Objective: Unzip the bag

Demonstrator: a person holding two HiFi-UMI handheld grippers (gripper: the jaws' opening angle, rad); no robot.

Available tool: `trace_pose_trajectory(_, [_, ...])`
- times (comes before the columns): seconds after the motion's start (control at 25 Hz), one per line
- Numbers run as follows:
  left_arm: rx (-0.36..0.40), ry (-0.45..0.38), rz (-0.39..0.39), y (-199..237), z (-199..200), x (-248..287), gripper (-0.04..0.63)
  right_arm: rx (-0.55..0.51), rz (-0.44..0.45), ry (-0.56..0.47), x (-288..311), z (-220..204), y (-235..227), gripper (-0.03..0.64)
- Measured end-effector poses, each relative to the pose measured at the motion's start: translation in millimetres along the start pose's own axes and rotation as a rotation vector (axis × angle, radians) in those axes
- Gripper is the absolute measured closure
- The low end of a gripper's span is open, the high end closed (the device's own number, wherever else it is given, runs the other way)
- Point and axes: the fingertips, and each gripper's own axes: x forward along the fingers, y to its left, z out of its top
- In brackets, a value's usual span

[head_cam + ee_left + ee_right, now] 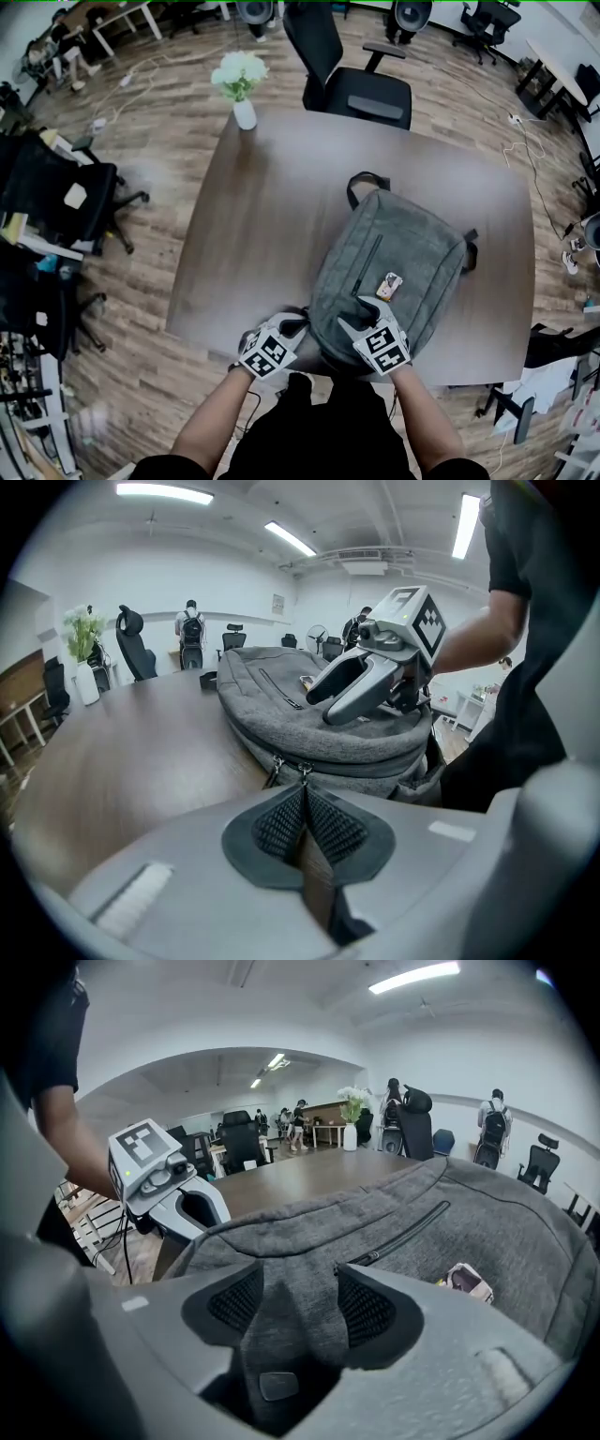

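Observation:
A grey backpack [394, 253] lies flat on the brown table [253, 206], its near end at the table's front edge. Two zipper sliders sit side by side on its side seam, and the zip line looks closed. My left gripper [302, 819] is at the bag's near left corner [292, 323]. Its pads meet, with the right-hand zipper pull [302, 772] caught at their tips. My right gripper [300, 1302] rests over the bag's near end [356, 316]. Its jaws stand apart around a ridge of grey fabric [298, 1269], and the pads do not press on it.
A small pink tag [389, 285] lies on the bag's top next to a pocket zip [367, 262]. A white vase of flowers [240, 84] stands at the table's far left corner. A black office chair [347, 75] is behind the table. More chairs and cables are around the room.

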Motion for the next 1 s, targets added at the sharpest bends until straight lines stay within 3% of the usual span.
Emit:
trace_pose_trajectory(0.16, [0.023,0.013,0.000,0,1,2,0.568,-0.039,0.001,0.066,13,-5,0,0.320])
trace_pose_trajectory(0.28, [-0.006,0.002,-0.011,-2,0,5,0.568,-0.049,0.004,0.092,17,-8,0,0.316])
trace_pose_trajectory(0.76, [0.035,0.008,-0.043,-12,2,-3,0.569,-0.069,-0.052,0.050,20,-8,-4,0.321])
trace_pose_trajectory(1.0, [0.047,0.023,-0.042,-18,2,-7,0.569,-0.004,-0.094,0.048,28,-4,-9,0.331])
